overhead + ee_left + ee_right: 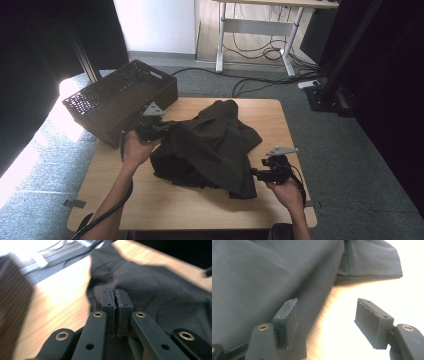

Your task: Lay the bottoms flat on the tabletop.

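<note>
A dark, crumpled garment (215, 145) lies across the middle of the wooden table (165, 200). My left gripper (162, 127) is at its left edge, near the basket. In the left gripper view its jaws (115, 293) are pressed together, and a fold of the garment (155, 290) rises right at their tips, pinched between them. My right gripper (255, 172) is at the garment's lower right corner, just above the tabletop. In the right gripper view it (329, 310) stands open over bare wood. The garment (262, 272) lies beside and behind its left pad (287, 320), not between the pads.
A dark woven basket (120, 100) sits at the table's back left corner, close to my left hand. On the floor behind the table are a desk frame (255, 30) and loose cables (260, 80). Bare wood shows along the table's front and right edges.
</note>
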Tool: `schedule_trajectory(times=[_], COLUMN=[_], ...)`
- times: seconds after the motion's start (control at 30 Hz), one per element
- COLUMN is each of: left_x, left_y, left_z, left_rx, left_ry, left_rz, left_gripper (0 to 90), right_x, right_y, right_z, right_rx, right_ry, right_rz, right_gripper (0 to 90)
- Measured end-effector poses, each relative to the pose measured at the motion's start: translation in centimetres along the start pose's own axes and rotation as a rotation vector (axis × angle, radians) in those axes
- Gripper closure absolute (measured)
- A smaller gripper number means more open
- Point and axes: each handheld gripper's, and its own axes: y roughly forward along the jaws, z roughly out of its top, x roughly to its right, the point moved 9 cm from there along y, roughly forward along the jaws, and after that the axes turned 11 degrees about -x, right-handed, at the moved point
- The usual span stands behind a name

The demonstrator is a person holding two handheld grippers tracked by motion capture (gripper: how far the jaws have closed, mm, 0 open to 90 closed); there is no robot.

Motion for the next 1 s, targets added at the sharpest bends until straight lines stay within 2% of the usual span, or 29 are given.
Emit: schedule_trajectory(times=[0.07, 0.2, 0.27, 0.37, 0.4, 0.47, 0.53, 0.57, 0.7, 0.77, 0.83, 0.93, 1.0], left_x=[-1.8, -4.2, -5.3, -6.5, -6.7, -6.9, -6.8, -6.7, -6.7, -6.8, -7.0, -7.7, -8.1], left_y=[0.6, 2.0, 2.4, 2.6, 2.6, 2.7, 2.8, 2.8, 2.5, 1.8, 0.9, -0.4, -0.9], left_z=[-2.3, -6.5, -8.3, -10.1, -10.4, -11.2, -11.8, -12.0, -12.4, -12.4, -12.5, -13.0, -13.7], left_rx=[-0.048, -0.111, -0.136, -0.158, -0.158, -0.158, -0.162, -0.165, -0.154, -0.145, -0.132, -0.121, -0.117], left_ry=[-0.029, -0.096, -0.124, -0.155, -0.163, -0.178, -0.172, -0.170, -0.174, -0.173, -0.173, -0.181, -0.201], left_rz=[0.039, 0.068, 0.087, 0.108, 0.106, 0.095, 0.089, 0.089, 0.094, 0.102, 0.122, 0.158, 0.148], left_gripper=[86.0, 85.9, 85.9, 85.8, 85.7, 85.6, 85.5, 85.5, 85.6, 85.7, 85.8, 86.0, 85.9], right_x=[-0.4, -1.8, -2.4, -2.9, -2.9, -3.1, -3.2, -3.2, -2.5, -1.5, 0.2, 2.0, 2.5], right_y=[0.8, 2.6, 3.4, 4.3, 4.6, 4.9, 5.3, 5.3, 4.1, 2.8, 1.2, -0.6, -1.6], right_z=[-0.2, -0.1, -0.1, 0.0, -0.1, -0.3, -0.7, -0.8, -0.3, 0.0, 0.2, 0.1, 0.0], right_rx=[-0.014, -0.038, -0.055, -0.085, -0.097, -0.115, -0.146, -0.152, -0.133, -0.112, -0.091, -0.070, -0.054], right_ry=[-0.008, -0.037, -0.054, -0.079, -0.081, -0.079, -0.071, -0.077, -0.057, -0.039, -0.005, 0.036, 0.054], right_rz=[0.018, 0.053, 0.061, 0.062, 0.059, 0.074, 0.088, 0.082, 0.011, -0.031, -0.069, -0.095, -0.085], right_gripper=[32.0, 31.1, 31.3, 35.4, 40.6, 57.7, 76.8, 82.6, 86.5, 86.8, 86.9, 86.9, 86.8])
